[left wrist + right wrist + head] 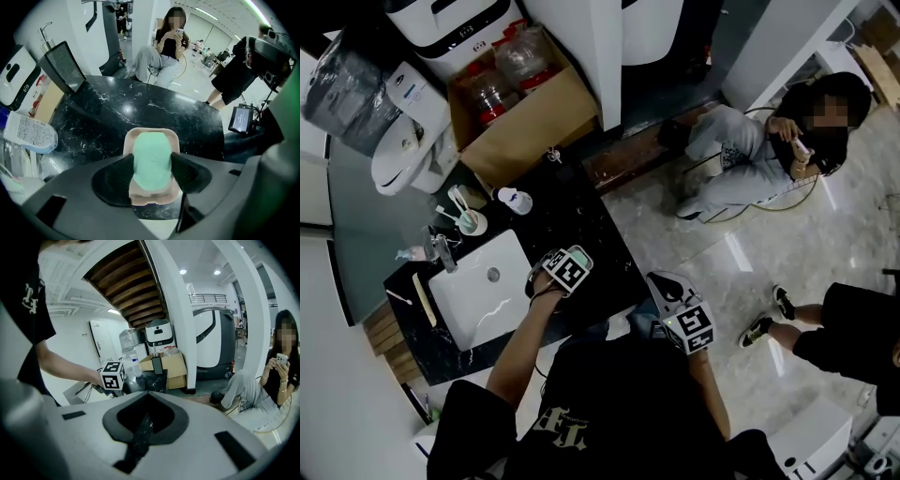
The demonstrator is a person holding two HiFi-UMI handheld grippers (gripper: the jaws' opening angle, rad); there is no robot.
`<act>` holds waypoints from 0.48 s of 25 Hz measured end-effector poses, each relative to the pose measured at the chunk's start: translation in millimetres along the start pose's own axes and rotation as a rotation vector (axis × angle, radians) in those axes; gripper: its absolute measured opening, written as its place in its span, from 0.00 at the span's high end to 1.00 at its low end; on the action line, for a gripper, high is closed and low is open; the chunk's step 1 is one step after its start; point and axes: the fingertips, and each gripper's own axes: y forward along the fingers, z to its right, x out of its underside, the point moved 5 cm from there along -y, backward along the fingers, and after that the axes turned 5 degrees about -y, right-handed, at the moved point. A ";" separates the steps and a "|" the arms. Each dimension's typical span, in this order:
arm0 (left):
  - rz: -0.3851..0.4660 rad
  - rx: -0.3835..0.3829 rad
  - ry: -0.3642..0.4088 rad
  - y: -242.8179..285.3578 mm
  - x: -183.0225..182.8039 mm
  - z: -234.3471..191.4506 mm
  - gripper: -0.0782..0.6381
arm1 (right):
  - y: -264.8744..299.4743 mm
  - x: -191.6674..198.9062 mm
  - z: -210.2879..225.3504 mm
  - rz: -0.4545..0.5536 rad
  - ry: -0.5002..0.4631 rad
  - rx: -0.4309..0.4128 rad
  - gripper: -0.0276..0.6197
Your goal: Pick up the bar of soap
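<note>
Black marble counter (581,211) with a white sink (473,305) set into it and a faucet (442,251) at the sink's edge. On the bare stone near the front edge, a pale pink soap dish (151,132), and lying in it the mint-green bar of soap (151,157). Left gripper (152,172) low over the dish, jaws clamped on the bar, one ribbed black pad (123,174) pressed against each long side. Off to the left on the counter, a white bottle (30,133) lying on its side. Right gripper (139,430) well apart from the soap, off the counter's right side, close to the body and pointing toward the left one; jaws drawn together to a thin slit, holding nothing. Beyond the counter, a cardboard box (530,117) with bottles in it, and a seated person (741,155) looking at a phone.
</note>
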 end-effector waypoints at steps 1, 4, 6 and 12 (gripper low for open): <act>0.008 0.001 0.000 1.5 -1.4 0.2 0.52 | -0.1 1.6 1.4 0.001 -0.002 0.003 0.95; 0.033 0.000 -0.009 8.5 3.2 -2.9 0.52 | 5.3 8.0 1.8 0.010 -0.005 0.003 0.95; 0.042 -0.013 -0.013 9.2 9.9 -8.1 0.52 | 8.6 9.7 -0.1 0.019 -0.004 0.000 0.95; 0.131 -0.040 -0.020 -5.0 13.0 -4.9 0.52 | -15.0 0.4 -0.6 0.022 -0.010 0.023 0.95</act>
